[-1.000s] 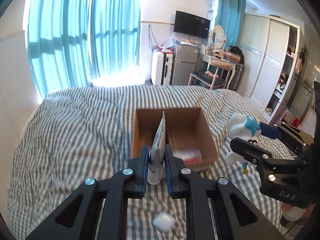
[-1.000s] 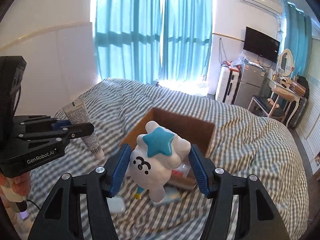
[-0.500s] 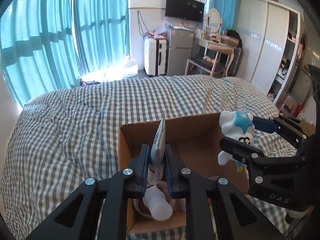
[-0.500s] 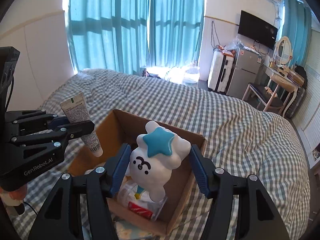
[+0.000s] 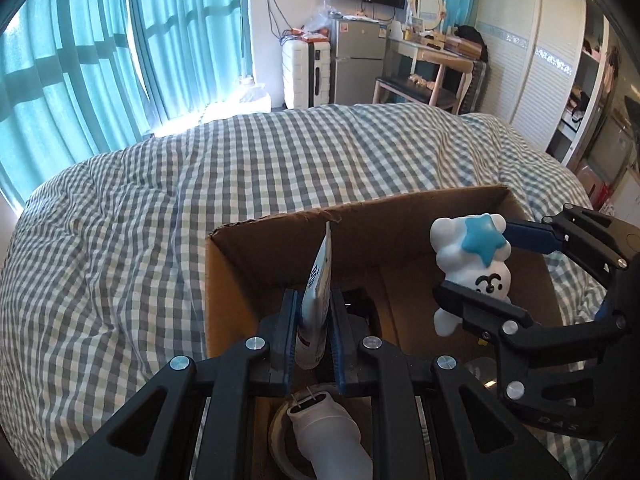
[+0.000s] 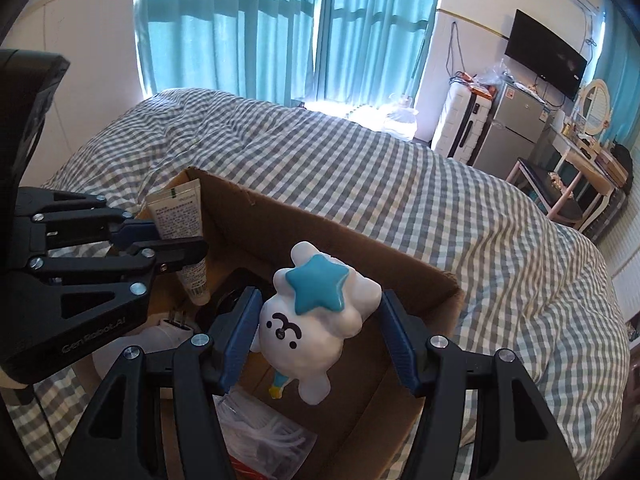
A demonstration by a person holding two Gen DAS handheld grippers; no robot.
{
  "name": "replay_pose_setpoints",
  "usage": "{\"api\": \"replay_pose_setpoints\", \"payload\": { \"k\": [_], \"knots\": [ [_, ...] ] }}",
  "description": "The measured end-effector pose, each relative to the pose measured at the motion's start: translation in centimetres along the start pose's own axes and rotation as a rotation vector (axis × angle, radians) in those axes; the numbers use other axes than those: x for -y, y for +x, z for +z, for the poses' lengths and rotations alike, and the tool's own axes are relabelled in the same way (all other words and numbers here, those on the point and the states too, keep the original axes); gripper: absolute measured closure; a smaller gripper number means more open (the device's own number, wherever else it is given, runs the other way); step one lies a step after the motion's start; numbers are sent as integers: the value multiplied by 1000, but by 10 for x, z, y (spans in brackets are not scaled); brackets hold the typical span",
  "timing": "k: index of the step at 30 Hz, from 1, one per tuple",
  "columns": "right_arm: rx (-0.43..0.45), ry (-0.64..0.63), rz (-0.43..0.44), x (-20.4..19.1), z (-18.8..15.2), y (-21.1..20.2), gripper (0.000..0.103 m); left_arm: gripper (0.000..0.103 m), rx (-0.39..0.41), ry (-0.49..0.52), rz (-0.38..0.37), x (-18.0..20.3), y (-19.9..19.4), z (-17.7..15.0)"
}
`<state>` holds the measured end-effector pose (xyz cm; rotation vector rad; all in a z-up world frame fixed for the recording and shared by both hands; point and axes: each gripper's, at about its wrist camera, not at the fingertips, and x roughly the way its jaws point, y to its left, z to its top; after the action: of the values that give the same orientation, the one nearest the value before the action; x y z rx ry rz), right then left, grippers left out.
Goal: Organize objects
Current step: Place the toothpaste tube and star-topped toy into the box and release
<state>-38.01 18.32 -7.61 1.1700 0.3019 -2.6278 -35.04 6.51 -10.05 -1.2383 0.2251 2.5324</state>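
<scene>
Cardboard box (image 6: 400, 264), on the checked bedspread (image 6: 400, 176): already holds a white plug adapter (image 5: 320, 428), a clear plastic packet (image 6: 260, 436). My left gripper (image 5: 313, 332) clamps a cream tube (image 5: 318, 300) above its left side; my right gripper (image 6: 320, 340) clamps a white star-topped figurine (image 6: 316, 320) above the middle. Outstanding, I judge: both releases.

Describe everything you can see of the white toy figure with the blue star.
The white toy figure looks like glossy moulded plastic: rounded body, stubby ears and limbs, a teal star on its head, a small black printed face. It tilts, gripped at both sides by the right gripper, above the open cardboard box, touching nothing else.
</scene>
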Motion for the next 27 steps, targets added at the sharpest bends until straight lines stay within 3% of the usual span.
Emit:
{"api": "replay_pose_setpoints", "payload": {
  "k": [6,8,12,13,18,27],
  "knots": [
    [39,70,24,15,4,-15,43,85,8,8,-14,4,-10,1],
    [68,93,11,18,3,-29,36,79,-10,13,-13,7,-14,4],
    [116,128,-2,24,5,-61,32,41,16,9,2,12,-41,7],
    [126,133,-5,25,6,-70,31,37,31,6,5,12,-49,7],
    [198,133,-36,26,11,-125,25,24,113,24,33,20,-104,15],
    [317,81,-84,7,8,-217,10,11,240,-3,58,24,-196,7]
  ]
}}
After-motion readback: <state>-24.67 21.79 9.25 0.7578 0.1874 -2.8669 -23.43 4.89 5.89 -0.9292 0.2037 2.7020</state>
